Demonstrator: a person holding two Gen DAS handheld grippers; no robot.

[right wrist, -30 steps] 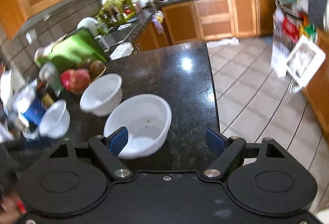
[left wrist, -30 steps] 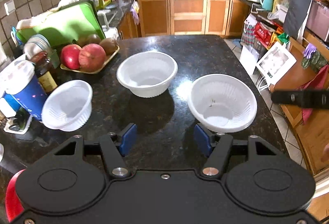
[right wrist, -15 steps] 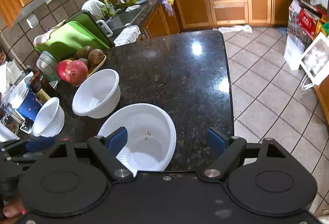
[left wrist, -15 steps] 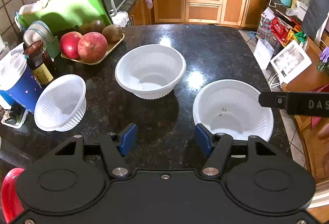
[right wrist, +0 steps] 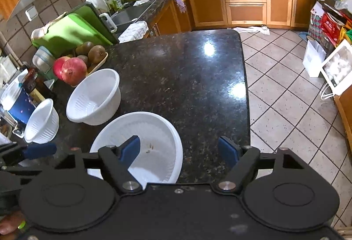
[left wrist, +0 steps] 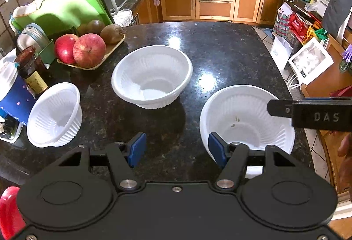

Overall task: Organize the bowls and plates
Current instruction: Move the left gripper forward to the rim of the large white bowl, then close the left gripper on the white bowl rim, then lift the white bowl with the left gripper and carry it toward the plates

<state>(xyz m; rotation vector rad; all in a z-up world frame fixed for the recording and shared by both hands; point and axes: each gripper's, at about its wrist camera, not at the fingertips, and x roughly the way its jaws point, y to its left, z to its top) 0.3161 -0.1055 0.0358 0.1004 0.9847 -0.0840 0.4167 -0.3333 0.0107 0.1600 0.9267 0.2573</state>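
Three white ribbed bowls stand on the black granite counter (left wrist: 220, 46): a small bowl (left wrist: 55, 114) at left, a medium bowl (left wrist: 151, 77) in the middle, and a large bowl (left wrist: 246, 116) at right with a few crumbs inside. My left gripper (left wrist: 177, 149) is open over bare counter between the bowls, its right pad by the large bowl's near rim. My right gripper (right wrist: 179, 150) straddles the right rim of the large bowl (right wrist: 140, 141): one pad inside, one outside. Its jaws are closing and neither pad touches the rim. One of its fingers (left wrist: 281, 108) reaches over that bowl.
A tray of apples and kiwis (left wrist: 88, 50), a green cutting board (left wrist: 63, 11), a dark jar (left wrist: 30, 72) and a blue cup (left wrist: 13, 94) crowd the counter's left. The counter's right edge (right wrist: 246, 94) drops to tiled floor. A red object (left wrist: 8, 211) sits at lower left.
Both grippers have come forward and down toward the bowls. The right gripper now straddles the large bowl's rim and its jaws have narrowed a little.
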